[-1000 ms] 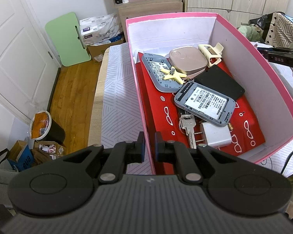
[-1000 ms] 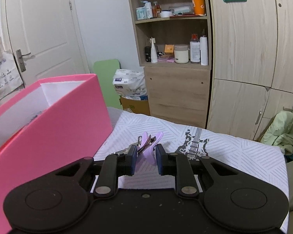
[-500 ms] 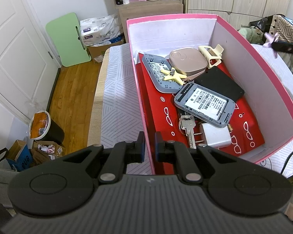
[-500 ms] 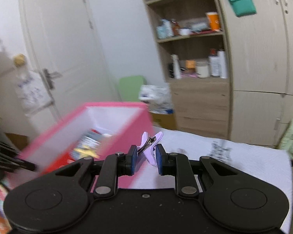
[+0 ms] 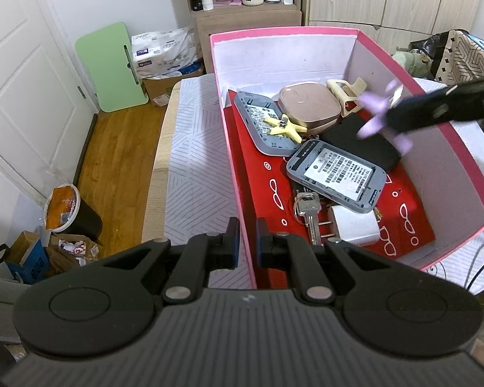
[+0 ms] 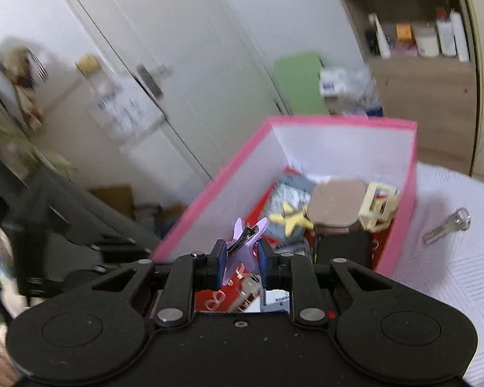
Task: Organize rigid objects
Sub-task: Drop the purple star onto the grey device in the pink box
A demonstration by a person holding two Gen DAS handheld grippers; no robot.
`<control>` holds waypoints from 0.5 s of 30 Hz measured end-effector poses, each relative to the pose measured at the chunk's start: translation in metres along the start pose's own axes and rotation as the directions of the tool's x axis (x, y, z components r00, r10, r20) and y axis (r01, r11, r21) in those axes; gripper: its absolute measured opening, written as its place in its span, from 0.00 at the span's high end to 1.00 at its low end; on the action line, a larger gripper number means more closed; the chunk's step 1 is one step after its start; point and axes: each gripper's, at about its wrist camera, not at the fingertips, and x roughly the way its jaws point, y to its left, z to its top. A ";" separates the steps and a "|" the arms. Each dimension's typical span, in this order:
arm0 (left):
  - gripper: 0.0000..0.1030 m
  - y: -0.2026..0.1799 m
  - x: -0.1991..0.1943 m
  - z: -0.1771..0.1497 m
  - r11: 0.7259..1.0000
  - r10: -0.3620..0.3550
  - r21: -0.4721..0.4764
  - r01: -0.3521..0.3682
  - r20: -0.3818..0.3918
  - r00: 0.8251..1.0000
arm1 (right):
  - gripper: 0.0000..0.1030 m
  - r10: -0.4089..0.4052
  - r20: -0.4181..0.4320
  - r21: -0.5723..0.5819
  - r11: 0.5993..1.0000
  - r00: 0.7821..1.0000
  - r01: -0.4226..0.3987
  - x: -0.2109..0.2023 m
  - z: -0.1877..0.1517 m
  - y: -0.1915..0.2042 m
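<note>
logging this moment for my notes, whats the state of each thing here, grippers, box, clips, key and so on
left gripper: shut on the near wall of the pink box
right gripper: shut on the purple star clip, held above the box
pink box: open, no lid on it
yellow star clip: lying on a grey device in the box
key: lying on the white cover outside the box

Open-topped pink box (image 5: pixel 451 135), floor crowded; bare red lining (image 5: pixel 261 193) along its left wall.
</note>
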 end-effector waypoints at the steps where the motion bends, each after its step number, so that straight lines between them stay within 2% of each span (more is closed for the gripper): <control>1: 0.93 0.000 0.000 0.000 1.000 -0.002 -0.001 0.002 0.002 1.000 | 0.76 -0.019 -0.033 -0.017 1.000 0.999 0.019 0.011 0.000 0.002; 4: 0.93 0.001 0.000 -0.002 1.000 -0.007 0.000 0.007 0.009 1.000 | 0.76 -0.112 -0.087 -0.040 0.993 0.990 0.109 0.032 -0.008 0.005; 6: 0.92 0.002 0.000 -0.003 1.000 -0.013 -0.002 0.013 0.012 1.000 | 0.76 -0.169 -0.093 -0.081 0.984 0.981 0.161 0.044 -0.015 0.010; 10: 0.92 0.003 0.000 -0.003 1.000 -0.020 -0.009 0.021 0.015 1.000 | 0.74 -0.171 -0.104 -0.125 0.980 0.980 0.157 0.052 -0.015 0.007; 11: 0.92 0.004 0.000 -0.002 1.000 -0.023 -0.010 0.023 0.014 1.000 | 0.69 -0.177 -0.093 -0.137 0.977 0.980 0.163 0.050 -0.013 0.006; 12: 0.92 0.005 0.001 -0.002 1.000 -0.024 -0.012 0.024 0.013 1.000 | 0.56 -0.182 -0.066 -0.151 0.974 0.981 0.170 0.045 -0.013 0.008; 15: 0.92 0.005 0.000 -0.003 1.000 -0.025 -0.014 0.025 0.012 1.000 | 0.54 -0.176 0.017 -0.181 0.967 0.984 0.176 0.019 -0.014 0.012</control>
